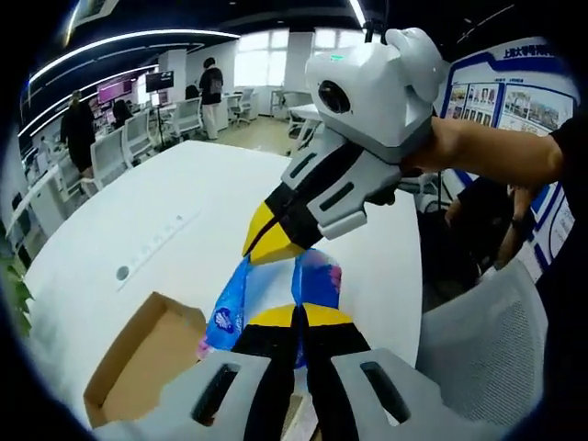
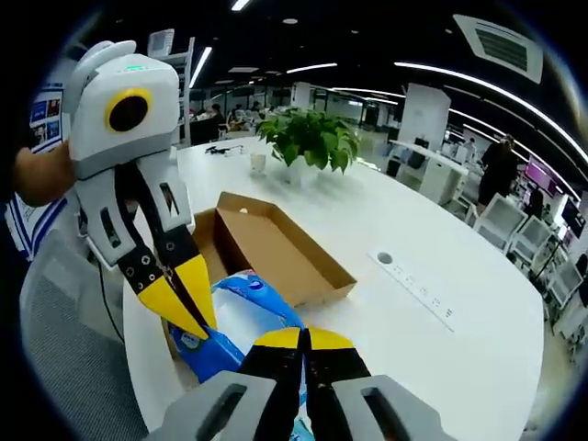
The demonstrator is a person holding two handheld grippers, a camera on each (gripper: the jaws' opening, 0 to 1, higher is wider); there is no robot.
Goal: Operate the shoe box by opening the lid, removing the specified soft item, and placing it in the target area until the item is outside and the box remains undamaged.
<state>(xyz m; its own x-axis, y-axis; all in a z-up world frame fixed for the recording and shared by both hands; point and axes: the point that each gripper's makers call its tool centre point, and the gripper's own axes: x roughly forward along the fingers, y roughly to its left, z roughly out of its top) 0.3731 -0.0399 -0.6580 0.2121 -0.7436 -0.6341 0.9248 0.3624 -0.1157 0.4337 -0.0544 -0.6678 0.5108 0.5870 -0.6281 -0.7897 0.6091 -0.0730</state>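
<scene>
A soft blue plastic packet hangs between both grippers over the white table. My left gripper rises from the bottom of the left gripper view, its yellow-tipped jaws shut on the packet's near end. From the upper right my right gripper reaches down, shut on the packet's other end. In the right gripper view the packet lies partly over the open cardboard shoe box. There my right gripper is shut on its near edge, and the left gripper pinches its left side.
The open box sits near the table's edge, its inside bare. A potted plant and a small cup stand at the far end. A power strip is set into the table. Office chairs and people stand beyond.
</scene>
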